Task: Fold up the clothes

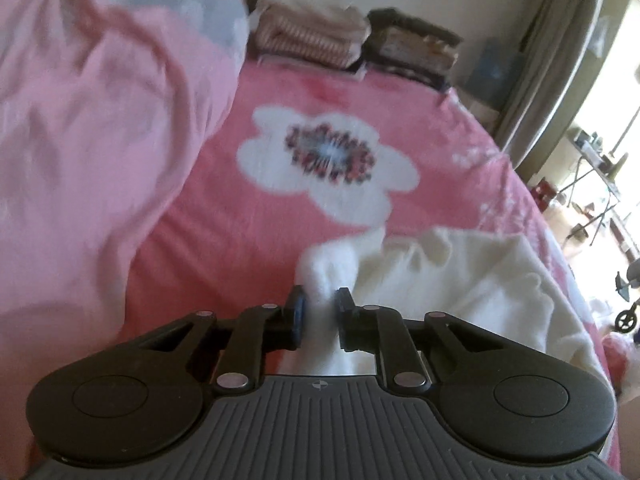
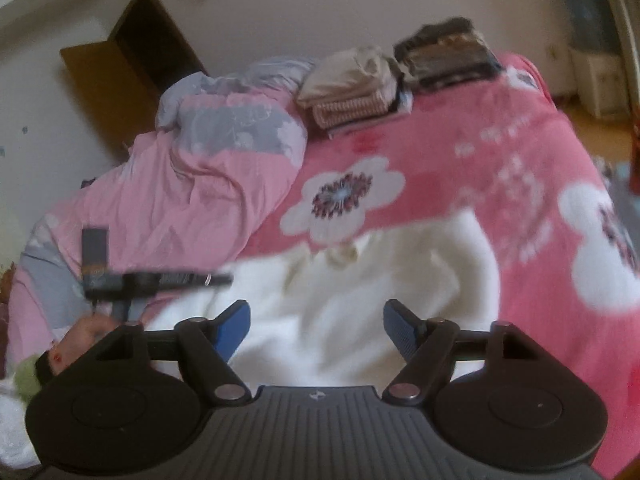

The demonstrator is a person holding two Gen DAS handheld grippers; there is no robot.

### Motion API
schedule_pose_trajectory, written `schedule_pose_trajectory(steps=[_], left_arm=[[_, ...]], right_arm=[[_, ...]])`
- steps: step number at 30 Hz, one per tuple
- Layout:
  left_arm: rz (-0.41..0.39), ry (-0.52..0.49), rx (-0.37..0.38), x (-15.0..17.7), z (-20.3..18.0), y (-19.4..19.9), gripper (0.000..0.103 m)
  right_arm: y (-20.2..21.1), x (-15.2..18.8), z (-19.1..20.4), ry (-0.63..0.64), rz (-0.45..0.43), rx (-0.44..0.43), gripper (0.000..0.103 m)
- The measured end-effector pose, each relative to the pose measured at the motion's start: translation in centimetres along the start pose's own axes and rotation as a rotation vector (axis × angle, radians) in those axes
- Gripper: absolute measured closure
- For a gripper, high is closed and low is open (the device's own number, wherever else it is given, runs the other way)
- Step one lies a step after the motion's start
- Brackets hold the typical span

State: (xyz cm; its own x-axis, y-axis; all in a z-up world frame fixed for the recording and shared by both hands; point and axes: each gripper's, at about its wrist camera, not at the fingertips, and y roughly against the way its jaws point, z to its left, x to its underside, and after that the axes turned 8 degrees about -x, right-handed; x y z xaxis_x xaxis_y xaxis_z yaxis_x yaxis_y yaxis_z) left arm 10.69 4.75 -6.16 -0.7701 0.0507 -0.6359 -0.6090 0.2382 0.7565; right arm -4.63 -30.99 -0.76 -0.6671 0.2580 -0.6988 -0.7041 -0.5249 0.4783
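A white fluffy garment (image 1: 460, 280) lies crumpled on the pink flowered bed sheet (image 1: 400, 100). My left gripper (image 1: 321, 304) is shut on a bunched corner of it, and the white cloth bulges up between the blue pads. In the right wrist view the same garment (image 2: 360, 292) spreads out under my right gripper (image 2: 316, 324), which hovers above it with its jaws wide open and nothing between them. At the left of that view a person's hand (image 2: 76, 336) holds the left gripper at the garment's edge; it is blurred.
A rumpled pink and grey quilt (image 2: 192, 184) fills the left side of the bed. Two stacks of folded clothes, one beige and striped (image 2: 348, 92) and one dark (image 2: 444, 52), sit at the far edge by the wall. The bed's right edge (image 1: 560, 240) drops to the floor.
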Motion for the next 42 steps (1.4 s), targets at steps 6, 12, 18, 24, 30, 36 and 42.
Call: schedule_pose_trajectory(steps=[6,12,18,24,30,36,42], left_arm=[[0.019,0.084,0.047,0.2,2.5,3.2,0.035],[0.078,0.067,0.058,0.3,4.0,5.9,0.001],[0.255,0.043,0.048,2.6,4.0,3.3,0.001],[0.403,0.169,0.066,4.3,4.3,-0.6,0.001],[0.39,0.199,0.11,4.7,2.6,-2.1,0.025],[0.304,0.098,0.089,4.3,0.4,-2.0,0.066],[0.218,0.051,0.119,3.2,-1.1,-2.2,0.074]], right_arm=[[-6.6,-4.5,-4.6,0.108,0.118,0.078,0.01],[-10.8,-6.3,-12.7,-0.171,0.161,0.132,0.009],[-11.4,-3.0,-17.7,-0.472,0.181,-0.016,0.009],[-12.2,-1.2,-17.7,-0.532,0.23,-0.164,0.009],[-13.0,-1.2,-16.9,-0.467,0.28,-0.19,0.017],[-12.3,-1.5,-14.3,-0.304,0.254,-0.098,0.073],[-9.1,-2.5,-12.0,-0.181,0.097,-0.062,0.078]])
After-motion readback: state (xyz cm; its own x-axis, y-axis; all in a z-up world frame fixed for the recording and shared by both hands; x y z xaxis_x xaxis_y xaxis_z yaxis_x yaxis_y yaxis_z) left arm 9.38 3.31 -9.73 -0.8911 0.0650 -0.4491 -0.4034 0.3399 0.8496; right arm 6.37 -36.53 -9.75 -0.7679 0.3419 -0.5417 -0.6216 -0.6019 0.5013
